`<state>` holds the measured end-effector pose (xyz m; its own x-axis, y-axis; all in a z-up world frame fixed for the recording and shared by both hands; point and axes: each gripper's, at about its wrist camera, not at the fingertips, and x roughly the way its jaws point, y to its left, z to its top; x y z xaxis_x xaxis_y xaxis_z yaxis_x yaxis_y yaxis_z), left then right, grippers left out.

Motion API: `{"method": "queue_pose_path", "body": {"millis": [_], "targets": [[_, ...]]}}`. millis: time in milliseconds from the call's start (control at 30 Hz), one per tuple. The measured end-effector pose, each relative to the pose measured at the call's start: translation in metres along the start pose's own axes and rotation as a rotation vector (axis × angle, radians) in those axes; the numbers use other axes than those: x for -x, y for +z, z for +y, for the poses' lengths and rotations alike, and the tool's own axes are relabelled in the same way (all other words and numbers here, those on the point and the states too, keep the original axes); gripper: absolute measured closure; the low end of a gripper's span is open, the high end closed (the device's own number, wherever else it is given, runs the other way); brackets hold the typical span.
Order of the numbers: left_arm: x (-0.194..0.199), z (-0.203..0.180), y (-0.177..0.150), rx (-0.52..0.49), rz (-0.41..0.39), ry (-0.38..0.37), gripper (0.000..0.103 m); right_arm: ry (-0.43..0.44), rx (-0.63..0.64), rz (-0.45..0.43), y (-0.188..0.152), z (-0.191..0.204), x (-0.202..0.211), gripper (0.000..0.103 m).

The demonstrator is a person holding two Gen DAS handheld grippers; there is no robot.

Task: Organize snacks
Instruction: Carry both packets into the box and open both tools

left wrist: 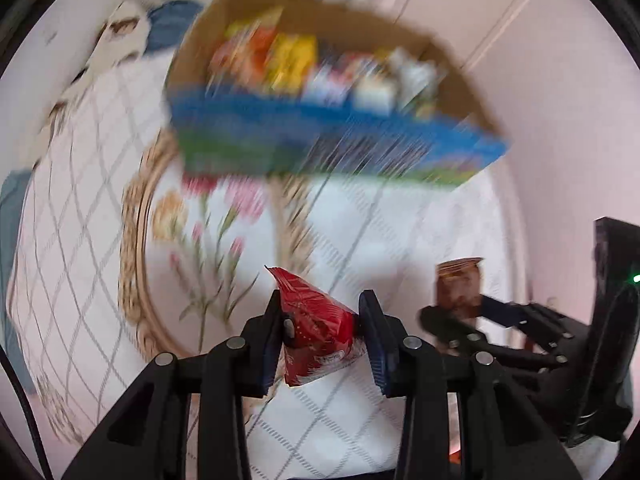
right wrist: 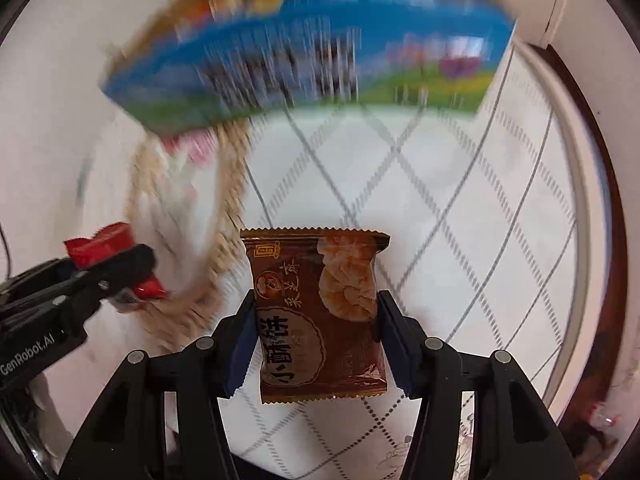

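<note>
My left gripper [left wrist: 320,322] is shut on a red snack packet [left wrist: 314,328] and holds it above the white quilted cloth. My right gripper [right wrist: 316,328] is shut on a brown pastry packet [right wrist: 316,316], held upright. Ahead stands an open cardboard box [left wrist: 320,136] with a blue and green printed front, holding several colourful snack packets [left wrist: 288,56]; it is blurred. It also shows in the right wrist view [right wrist: 304,60]. The right gripper with its brown packet [left wrist: 460,288] shows at the right of the left wrist view. The left gripper with its red packet [right wrist: 100,240] shows at the left of the right wrist view.
A white cloth [right wrist: 440,220] with a grey diamond grid covers the surface. A floral panel with a tan oval border [left wrist: 136,264] lies in front of the box. Folded blue fabric [left wrist: 176,20] lies at the far left. A dark wooden edge [right wrist: 612,208] bounds the right side.
</note>
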<state>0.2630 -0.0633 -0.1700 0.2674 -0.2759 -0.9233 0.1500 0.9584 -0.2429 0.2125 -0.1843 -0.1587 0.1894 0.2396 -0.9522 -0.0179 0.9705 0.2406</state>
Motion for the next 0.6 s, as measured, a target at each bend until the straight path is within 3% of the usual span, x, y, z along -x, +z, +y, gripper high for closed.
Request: {"method": "queue_pose_path", "body": {"millis": [167,300,433,600], "targets": [[0.041,-0.015,0.070,-0.005,-0.048,-0.075,0.069,0.049,-0.007,-0.137,0.056,-0.014,0.070,0.044],[0.036,-0.020,0.134,-0.024,-0.088,-0.014,0.069,-0.009,0.003,-0.236,0.119,-0.035,0.099,0.044],[0.002,-0.014,0.182,-0.024,-0.032,0.034,0.069,-0.059,0.001,-0.226,0.171,-0.057,0.085,0.044],[-0.047,0.001,0.208,-0.001,0.058,0.061,0.069,-0.073,-0.030,-0.149,0.210,-0.087,0.036,0.044]]}}
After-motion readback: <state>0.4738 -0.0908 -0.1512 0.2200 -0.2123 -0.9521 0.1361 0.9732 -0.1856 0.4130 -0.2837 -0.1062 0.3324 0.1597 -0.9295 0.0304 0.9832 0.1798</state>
